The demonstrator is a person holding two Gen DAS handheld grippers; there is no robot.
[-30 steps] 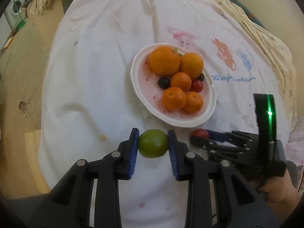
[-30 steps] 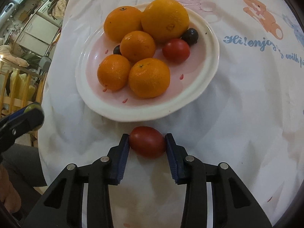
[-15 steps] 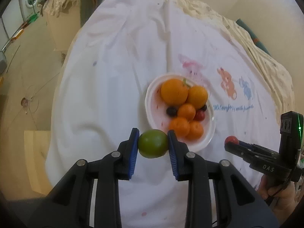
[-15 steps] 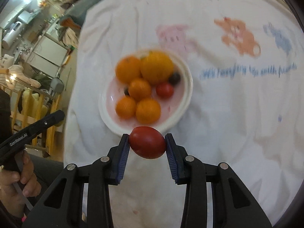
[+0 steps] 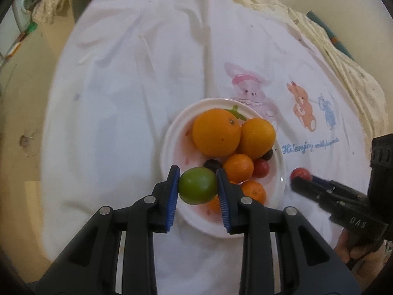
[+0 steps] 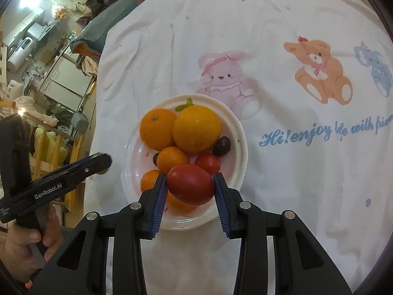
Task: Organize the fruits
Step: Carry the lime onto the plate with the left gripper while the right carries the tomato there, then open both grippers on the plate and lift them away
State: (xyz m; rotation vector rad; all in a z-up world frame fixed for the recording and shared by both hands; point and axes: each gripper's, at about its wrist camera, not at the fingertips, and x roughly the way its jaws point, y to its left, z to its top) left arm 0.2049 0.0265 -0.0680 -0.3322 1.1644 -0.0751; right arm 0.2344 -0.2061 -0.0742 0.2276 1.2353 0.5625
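- Green fruit (image 5: 197, 188): clamped between the blue pads of the left gripper (image 5: 198, 191), held above the near-left rim of the white plate (image 5: 169, 132). It appears clear of the fruit below.
- Red tomato (image 6: 190, 184): pinched in the right gripper (image 6: 190, 191), hanging over the near part of the plate, in front of the small oranges.
- Plate contents: two large oranges (image 6: 196, 129) at the far side, smaller oranges (image 6: 172, 158) nearer, a small red tomato (image 6: 208, 162) and dark round fruits (image 6: 221, 145). Little bare plate remains.
- Judgement, step in hand: setting both held fruits onto the plate.
- Recommended: lower each fruit into a gap or hollow between neighbours before parting the pads; release low, as round fruit would likely roll off the rim.
- Recommended: place one at a time, as both grippers crowd the same near edge.
- Surround: plate sits on a white cloth (image 6: 294, 172) printed with cartoon animals, loosely wrinkled.
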